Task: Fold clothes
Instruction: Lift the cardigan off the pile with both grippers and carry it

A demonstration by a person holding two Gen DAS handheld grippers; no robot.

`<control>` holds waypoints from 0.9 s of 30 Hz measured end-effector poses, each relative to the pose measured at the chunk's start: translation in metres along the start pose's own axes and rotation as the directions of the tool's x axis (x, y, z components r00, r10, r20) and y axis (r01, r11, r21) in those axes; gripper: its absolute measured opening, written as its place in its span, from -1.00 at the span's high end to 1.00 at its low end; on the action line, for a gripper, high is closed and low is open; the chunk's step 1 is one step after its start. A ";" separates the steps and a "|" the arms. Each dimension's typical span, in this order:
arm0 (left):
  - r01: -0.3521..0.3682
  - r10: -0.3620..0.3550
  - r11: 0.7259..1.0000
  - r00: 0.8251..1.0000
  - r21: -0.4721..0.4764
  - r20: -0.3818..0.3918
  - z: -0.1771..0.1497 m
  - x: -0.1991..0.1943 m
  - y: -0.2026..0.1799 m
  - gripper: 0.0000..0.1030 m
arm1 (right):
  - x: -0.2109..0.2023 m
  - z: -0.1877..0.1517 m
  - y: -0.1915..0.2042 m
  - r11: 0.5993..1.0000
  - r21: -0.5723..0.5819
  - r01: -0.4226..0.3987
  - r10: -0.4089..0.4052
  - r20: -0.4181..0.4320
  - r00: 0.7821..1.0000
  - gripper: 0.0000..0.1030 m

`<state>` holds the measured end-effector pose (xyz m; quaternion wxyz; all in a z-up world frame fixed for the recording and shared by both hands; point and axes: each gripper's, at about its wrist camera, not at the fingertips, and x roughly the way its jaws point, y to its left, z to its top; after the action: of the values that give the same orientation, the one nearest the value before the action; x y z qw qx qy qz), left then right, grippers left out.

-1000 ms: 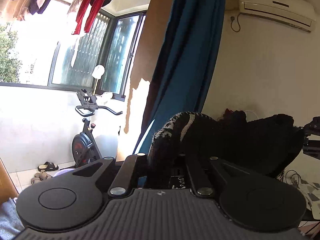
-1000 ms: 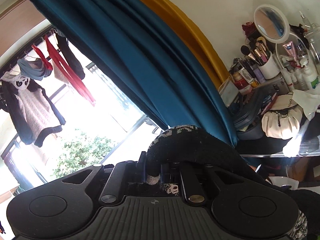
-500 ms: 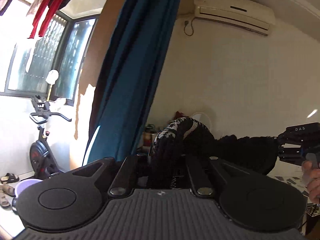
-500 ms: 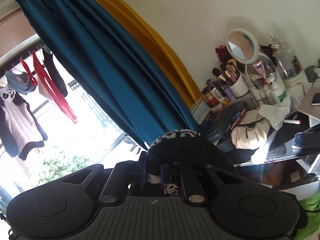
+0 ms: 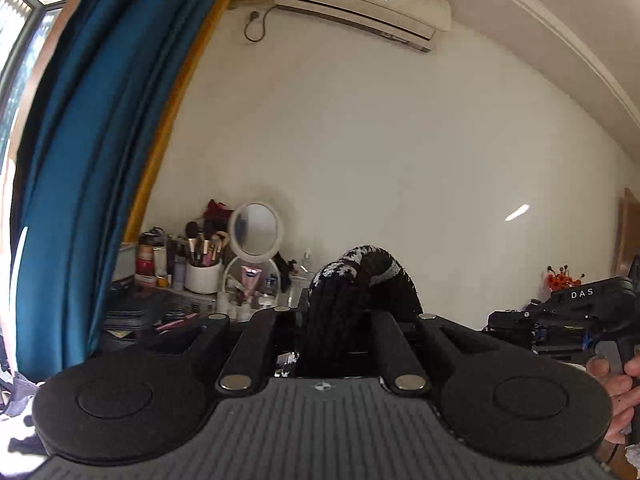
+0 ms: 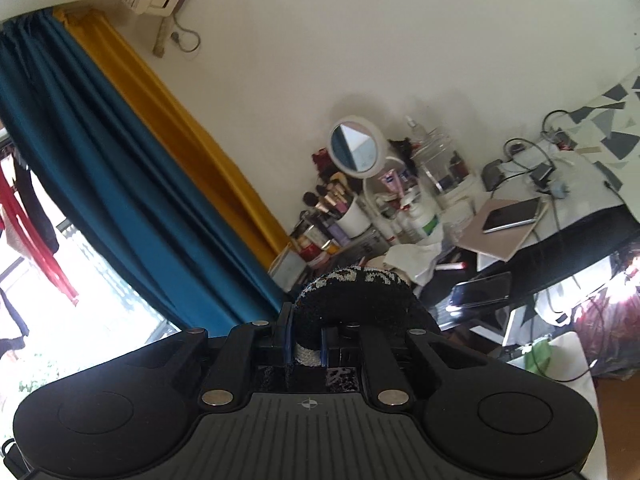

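Note:
A black knit garment with a white pattern (image 5: pixel 352 292) bulges up between the fingers of my left gripper (image 5: pixel 334 320), which is shut on it. My right gripper (image 6: pixel 308 340) is shut on another part of the same black knit garment (image 6: pixel 356 292), its blue pads pinching the cloth. Both grippers are held up and point at the wall. The right gripper's body (image 5: pixel 576 312) and the hand holding it show at the right edge of the left wrist view. The rest of the garment is hidden below the grippers.
A cluttered dressing table (image 6: pixel 500 236) with a round mirror (image 6: pixel 354 148), brushes, bottles and phones stands by the wall. A blue curtain (image 5: pixel 80 160) and a yellow one hang on the left. An air conditioner (image 5: pixel 360 4) is up high.
Both grippers have swung right, away from the window and exercise bike, toward the wall and dressing table. Each still holds the garment. The stretch of garment between them has dropped out of view.

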<state>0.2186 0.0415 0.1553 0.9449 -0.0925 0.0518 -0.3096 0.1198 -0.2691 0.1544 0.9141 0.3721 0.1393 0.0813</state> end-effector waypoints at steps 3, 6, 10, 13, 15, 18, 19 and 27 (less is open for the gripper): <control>0.046 -0.046 0.999 0.999 -0.014 -0.016 -0.004 0.024 -0.038 0.84 | -0.046 0.015 -0.034 1.000 0.013 0.019 -0.019 0.063 0.998 0.79; 0.049 -0.050 0.998 0.998 -0.035 -0.031 -0.016 0.052 -0.088 0.84 | -0.096 0.035 -0.076 0.999 0.024 0.035 -0.038 0.119 0.992 0.79; 0.021 -0.026 0.997 0.997 -0.076 -0.067 -0.037 0.093 -0.165 0.85 | -0.165 0.076 -0.141 0.997 0.012 0.081 -0.082 0.146 0.986 0.79; 0.031 -0.037 0.996 0.997 -0.083 -0.074 -0.049 0.127 -0.229 0.85 | -0.220 0.111 -0.186 0.992 -0.009 0.122 -0.119 0.174 0.978 0.79; 0.060 -0.067 0.994 0.995 -0.086 -0.073 -0.055 0.148 -0.267 0.85 | -0.252 0.133 -0.210 0.987 -0.021 0.158 -0.151 0.199 0.968 0.79; 0.112 -0.118 0.991 0.991 -0.078 -0.066 -0.061 0.175 -0.317 0.85 | -0.298 0.165 -0.242 0.976 -0.041 0.212 -0.197 0.239 0.951 0.79; 0.131 -0.136 0.988 0.989 -0.076 -0.061 -0.063 0.184 -0.332 0.84 | -0.312 0.174 -0.250 0.972 -0.052 0.231 -0.211 0.255 0.944 0.79; 0.277 -0.279 0.958 0.960 -0.079 -0.021 -0.078 0.260 -0.427 0.84 | -0.403 0.222 -0.305 0.937 -0.042 0.347 -0.298 0.420 0.857 0.79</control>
<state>0.1701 -0.4618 0.1569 0.8870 -0.1294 0.0649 -0.4384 -0.1786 -0.7334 0.1695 0.9435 0.2983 0.0013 -0.1444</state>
